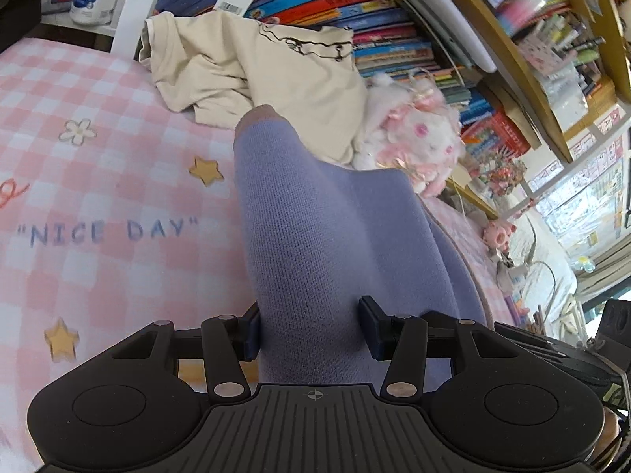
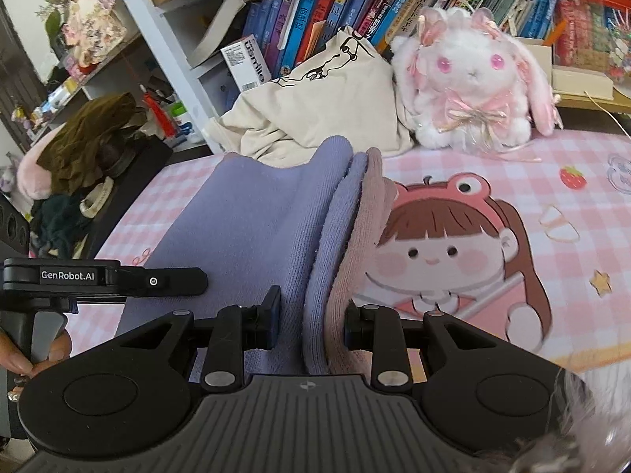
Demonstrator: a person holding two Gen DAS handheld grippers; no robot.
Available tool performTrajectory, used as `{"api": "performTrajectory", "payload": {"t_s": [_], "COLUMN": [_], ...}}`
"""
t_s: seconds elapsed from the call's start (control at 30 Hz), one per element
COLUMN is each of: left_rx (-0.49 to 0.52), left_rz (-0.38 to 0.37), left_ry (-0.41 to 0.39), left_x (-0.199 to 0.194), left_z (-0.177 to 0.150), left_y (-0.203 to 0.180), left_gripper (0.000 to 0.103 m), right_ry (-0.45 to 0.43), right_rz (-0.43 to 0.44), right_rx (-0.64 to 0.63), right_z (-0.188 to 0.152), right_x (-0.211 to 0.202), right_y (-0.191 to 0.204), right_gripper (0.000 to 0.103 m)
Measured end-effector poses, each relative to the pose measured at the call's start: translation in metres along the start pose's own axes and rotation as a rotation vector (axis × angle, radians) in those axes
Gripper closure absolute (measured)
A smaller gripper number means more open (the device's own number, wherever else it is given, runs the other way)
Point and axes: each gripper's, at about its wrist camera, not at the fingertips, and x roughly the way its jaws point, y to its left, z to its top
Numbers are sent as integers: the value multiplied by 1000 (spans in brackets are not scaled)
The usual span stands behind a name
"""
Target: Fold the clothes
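Note:
A lavender knit garment (image 1: 315, 228) with a dusty-pink edge lies in folded layers on the pink checked bed sheet (image 1: 98, 181). My left gripper (image 1: 311, 329) straddles a raised fold of it, and the cloth fills the gap between the jaws. In the right wrist view the garment (image 2: 244, 216) shows stacked lavender and pink layers. My right gripper (image 2: 311, 321) is closed on that stacked edge. The left gripper's body (image 2: 102, 276) shows at the left, over the cloth. A crumpled cream T-shirt (image 1: 260, 67) lies beyond, also in the right wrist view (image 2: 315, 110).
A white and pink plush rabbit (image 2: 473, 90) sits at the back by the bookshelf (image 2: 355, 4). It also shows in the left wrist view (image 1: 410, 134). Dark clothes (image 2: 83, 149) are piled off the bed's left side. A cartoon girl print (image 2: 453, 252) covers the sheet at right.

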Motion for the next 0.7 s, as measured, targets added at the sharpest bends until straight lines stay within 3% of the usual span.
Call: {"api": "performTrajectory", "payload": {"t_s": [0.2, 0.57, 0.7], "left_rx": [-23, -45, -51], "left_rz": [-20, 10, 41], "left_ry": [21, 63, 50], "left_x": [24, 67, 68], "left_z": [25, 53, 49], "left_y": [15, 35, 38], "left_gripper": [55, 53, 41], "right_ry": [12, 57, 71], "right_rz": [-46, -65, -100], "right_rx": [4, 52, 66], "right_z": [24, 44, 39], "right_x": [27, 76, 86], "right_y": [-4, -27, -38], "right_gripper": [77, 75, 54]}}
